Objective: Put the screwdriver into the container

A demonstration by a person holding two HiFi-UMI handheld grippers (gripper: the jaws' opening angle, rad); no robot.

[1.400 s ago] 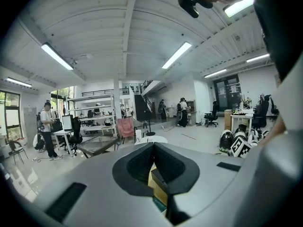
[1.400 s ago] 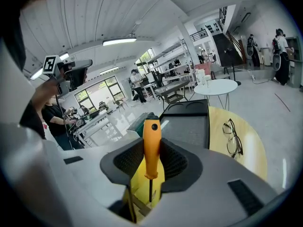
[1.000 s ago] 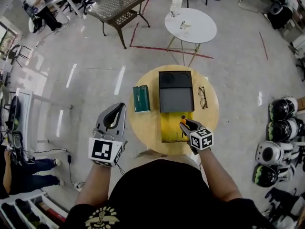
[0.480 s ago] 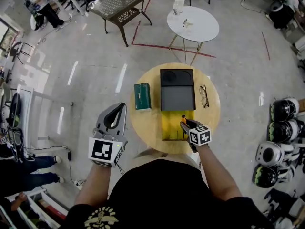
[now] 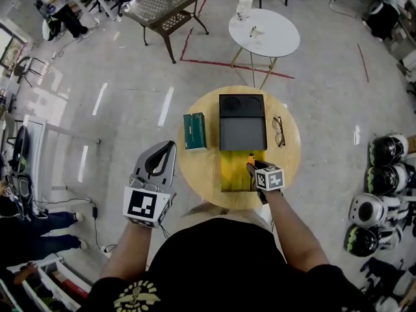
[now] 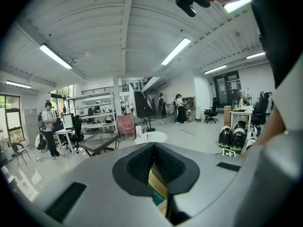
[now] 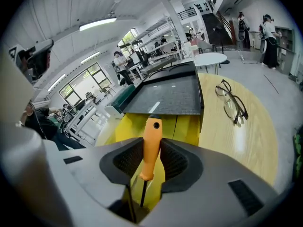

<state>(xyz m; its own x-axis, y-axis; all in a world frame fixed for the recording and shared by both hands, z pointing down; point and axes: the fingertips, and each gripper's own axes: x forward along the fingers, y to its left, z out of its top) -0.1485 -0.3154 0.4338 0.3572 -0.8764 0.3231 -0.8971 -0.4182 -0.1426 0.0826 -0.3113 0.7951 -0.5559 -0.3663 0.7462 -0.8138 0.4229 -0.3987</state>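
The right gripper [image 7: 151,141] clamps the screwdriver [image 7: 152,126] by its orange handle - metal shaft trailing back between the jaws - over the yellow container [image 7: 187,126]. The left gripper [image 5: 160,160], jaws pressed together on nothing, hangs left of that container.

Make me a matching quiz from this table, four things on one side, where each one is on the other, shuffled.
1 screwdriver
2 glasses
3 green box
4 yellow container

A left of the dark tray
B held in the right gripper
C right of the dark tray
D between the dark tray and the person

Pairs: 1-B, 2-C, 3-A, 4-D
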